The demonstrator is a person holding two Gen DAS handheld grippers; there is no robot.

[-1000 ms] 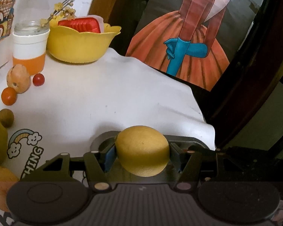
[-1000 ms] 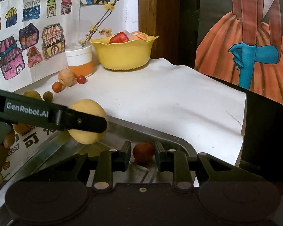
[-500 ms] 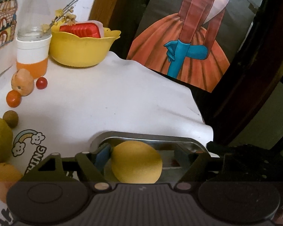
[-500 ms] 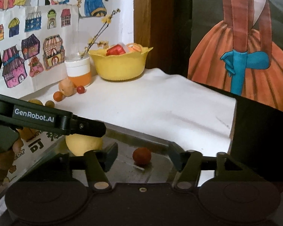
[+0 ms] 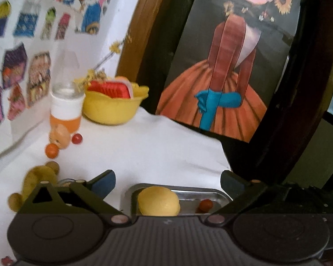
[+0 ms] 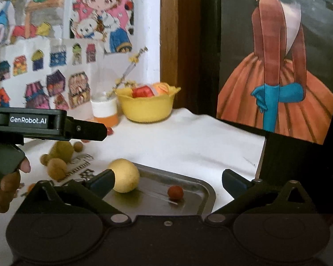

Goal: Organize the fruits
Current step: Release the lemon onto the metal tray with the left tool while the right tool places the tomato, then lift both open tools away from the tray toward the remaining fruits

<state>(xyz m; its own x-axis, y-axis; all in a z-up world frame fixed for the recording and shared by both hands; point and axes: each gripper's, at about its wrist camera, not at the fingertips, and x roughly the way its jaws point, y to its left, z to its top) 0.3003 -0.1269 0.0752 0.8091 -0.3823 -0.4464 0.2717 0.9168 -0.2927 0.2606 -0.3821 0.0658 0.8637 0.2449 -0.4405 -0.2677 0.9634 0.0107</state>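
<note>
The left claw (image 5: 167,180) is spread wide and empty, raised above the near edge of the tray (image 5: 219,194). The right claw (image 6: 167,179) is likewise spread wide and holds nothing; its blue-padded fingers (image 6: 102,180) frame the tray (image 6: 207,196) from above.

The tray is a shallow rectangular metal pan with rounded corners and a reflective floor, set on the white cloth covering the bench (image 6: 177,141). Inside it lie two fruits, apart from each other: a round, matte yellow lemon (image 6: 124,178) at the left end and a small, smooth red tomato (image 6: 175,192) toward the right.

On the cloth to the left of the tray lie loose fruits: a knobbly yellow-green fruit (image 6: 62,150) and several small brown round ones (image 6: 56,168). Further back stand a yellow plastic bowl (image 6: 147,109) with a wavy rim and a clear jar (image 6: 104,108) with a white band and orange base.

A fingertip (image 6: 25,166) shows at the left edge of the right-wrist view, under the other claw's black body.
</note>
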